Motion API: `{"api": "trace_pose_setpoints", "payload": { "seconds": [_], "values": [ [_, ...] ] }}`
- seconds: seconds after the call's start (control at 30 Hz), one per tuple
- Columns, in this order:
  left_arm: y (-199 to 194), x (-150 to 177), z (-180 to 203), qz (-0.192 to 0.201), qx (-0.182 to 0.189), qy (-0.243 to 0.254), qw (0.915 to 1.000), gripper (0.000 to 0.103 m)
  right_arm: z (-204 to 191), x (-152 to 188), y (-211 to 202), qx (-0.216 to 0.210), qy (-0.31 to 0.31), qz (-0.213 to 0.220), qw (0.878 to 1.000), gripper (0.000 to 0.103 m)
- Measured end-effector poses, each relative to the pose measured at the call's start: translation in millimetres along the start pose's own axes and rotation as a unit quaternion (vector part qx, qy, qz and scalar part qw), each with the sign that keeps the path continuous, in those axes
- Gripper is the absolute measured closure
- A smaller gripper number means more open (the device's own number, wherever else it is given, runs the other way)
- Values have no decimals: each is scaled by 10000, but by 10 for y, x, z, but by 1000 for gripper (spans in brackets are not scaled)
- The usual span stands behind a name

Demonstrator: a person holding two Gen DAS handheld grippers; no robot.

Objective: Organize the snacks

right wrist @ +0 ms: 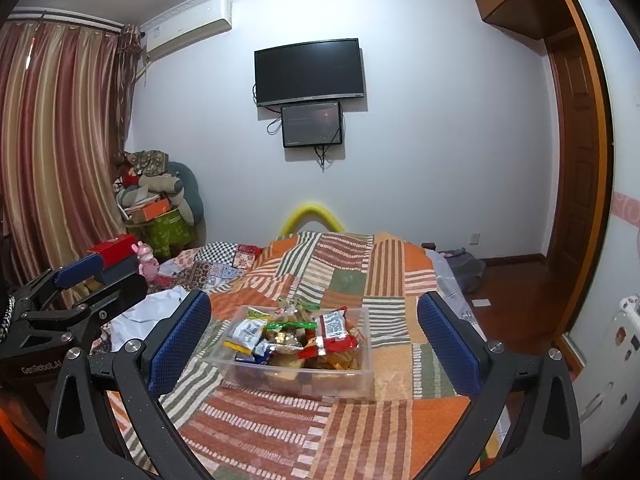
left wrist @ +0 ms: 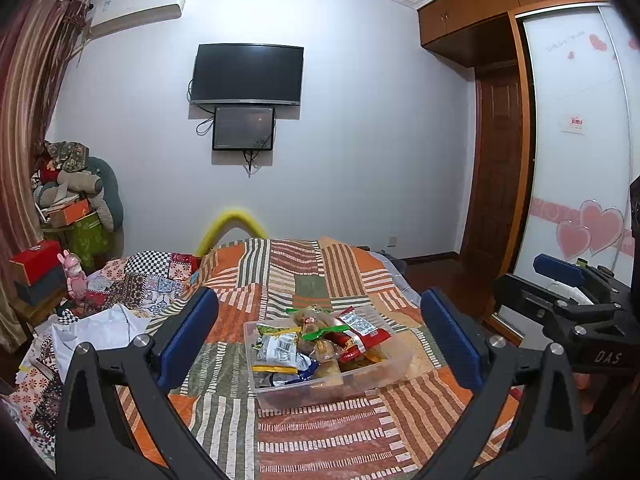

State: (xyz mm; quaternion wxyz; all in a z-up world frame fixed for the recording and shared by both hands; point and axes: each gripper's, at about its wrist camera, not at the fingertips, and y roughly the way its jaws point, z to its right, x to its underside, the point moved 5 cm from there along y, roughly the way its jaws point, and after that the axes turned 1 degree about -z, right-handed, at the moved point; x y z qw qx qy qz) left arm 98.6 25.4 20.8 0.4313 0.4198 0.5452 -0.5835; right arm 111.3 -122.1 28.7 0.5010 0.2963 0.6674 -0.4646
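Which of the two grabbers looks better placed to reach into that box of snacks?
Hard to call. The left gripper and right gripper are both open, empty, and frame the clear bin centrally. Perhaps right: the red packet faces it.

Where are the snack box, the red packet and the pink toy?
clear snack box (right wrist: pixel 352 380): right wrist view, front wall.
red packet (left wrist: pixel 366 330): left wrist view, printed face.
pink toy (left wrist: pixel 75 276): left wrist view, body.

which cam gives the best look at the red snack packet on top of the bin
The right wrist view: the red snack packet faces the camera, its white label readable side-on above the clear bin. The left wrist view shows the same packet angled away toward the bin's far right corner.
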Motion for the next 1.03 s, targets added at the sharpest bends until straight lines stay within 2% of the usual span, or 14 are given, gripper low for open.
{"api": "trace_pose_setpoints", "payload": {
  "seconds": [1.03],
  "values": [
    [22, 31, -10, -154, 290, -79, 9994, 0, -25, -18, 20, -5, 15, -70, 10000, 0]
  ]
}}
